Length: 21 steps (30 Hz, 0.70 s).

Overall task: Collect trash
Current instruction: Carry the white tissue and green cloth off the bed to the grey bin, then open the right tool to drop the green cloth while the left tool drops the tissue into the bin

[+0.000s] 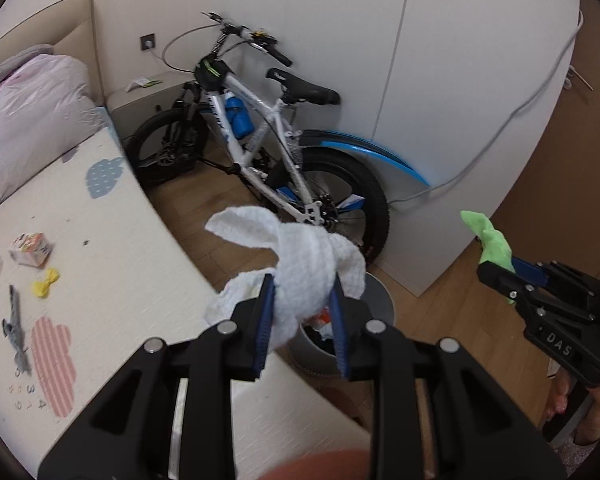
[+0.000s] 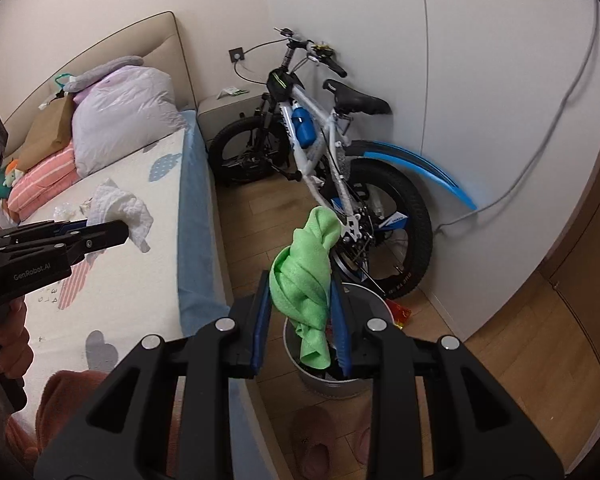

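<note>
left gripper: your blue pads are clamped on a crumpled white cloth; it bulges up out of the jaws, with one flap sticking toward 10 o'clock.
right gripper: your pads are pinched on a twisted green cloth; its top rises toward 12 o'clock and its tail hangs down between the fingers.
trash bin: round, grey metal, on the wooden floor just beside the bed's edge; in your right wrist view the green cloth's tail hangs in front of its mouth. in your left wrist view the bin shows behind the white cloth, with dark and reddish scraps inside.
bed: at 9 o'clock in your left view, covered by a cream mat with cloud prints.
left on the bed: a small carton, a yellow scrap and a grey strip, all near each other, at 9 o'clock.
bicycle: white and blue, leaning against the wall at 12 o'clock, its rear wheel just behind the bin.
floor by bin: a red wrapper lies at 3 o'clock of the bin.
</note>
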Tool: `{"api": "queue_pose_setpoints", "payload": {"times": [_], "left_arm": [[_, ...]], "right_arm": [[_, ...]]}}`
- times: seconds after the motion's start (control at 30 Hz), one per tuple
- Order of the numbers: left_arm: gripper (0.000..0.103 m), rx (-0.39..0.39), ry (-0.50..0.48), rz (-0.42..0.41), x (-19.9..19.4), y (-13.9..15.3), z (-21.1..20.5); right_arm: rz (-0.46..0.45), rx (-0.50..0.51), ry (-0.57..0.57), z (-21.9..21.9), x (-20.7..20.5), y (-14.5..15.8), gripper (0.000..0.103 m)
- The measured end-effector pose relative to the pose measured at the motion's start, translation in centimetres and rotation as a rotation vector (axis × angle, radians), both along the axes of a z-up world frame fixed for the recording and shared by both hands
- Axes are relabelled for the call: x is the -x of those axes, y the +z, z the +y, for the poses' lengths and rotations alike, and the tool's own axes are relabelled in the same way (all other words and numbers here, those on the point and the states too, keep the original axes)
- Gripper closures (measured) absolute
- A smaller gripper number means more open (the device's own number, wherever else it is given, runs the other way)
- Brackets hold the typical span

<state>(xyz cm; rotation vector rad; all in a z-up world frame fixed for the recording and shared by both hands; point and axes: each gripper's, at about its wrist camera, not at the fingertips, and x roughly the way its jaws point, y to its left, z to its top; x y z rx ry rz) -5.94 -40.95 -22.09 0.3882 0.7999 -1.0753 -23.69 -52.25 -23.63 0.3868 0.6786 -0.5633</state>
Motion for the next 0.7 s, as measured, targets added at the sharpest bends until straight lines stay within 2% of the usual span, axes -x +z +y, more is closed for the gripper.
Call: {"api": "queue_pose_setpoints", "payload": {"times": [0.17, 0.3, 0.57, 0.7], "left_arm": [[0.077, -0.063, -0.102, 0.019, 1.1, -3.1, -6.1], [0.076, -0.112, -0.153, 0.027, 0.9, -5.6, -9.2], [0.076, -0.189, -0.18, 0.064, -0.9, -9.5, -12.2], [0.076, -0.212, -0.184, 0.073, -1.3, -10.9, -12.8]], "right_arm": [[0.017, -0.055, -0.029, -4.1, -0.4, -3.4, 0.077], [0.044, -0.093, -0.027, -6.7, -1.8, -6.2, 0.077], [0.084, -0.168, -0.019, -9.3, -5.0, -10.5, 0.074], [0.096, -0.174, -0.021, -9.7, -5.5, -11.8, 0.068]]}}
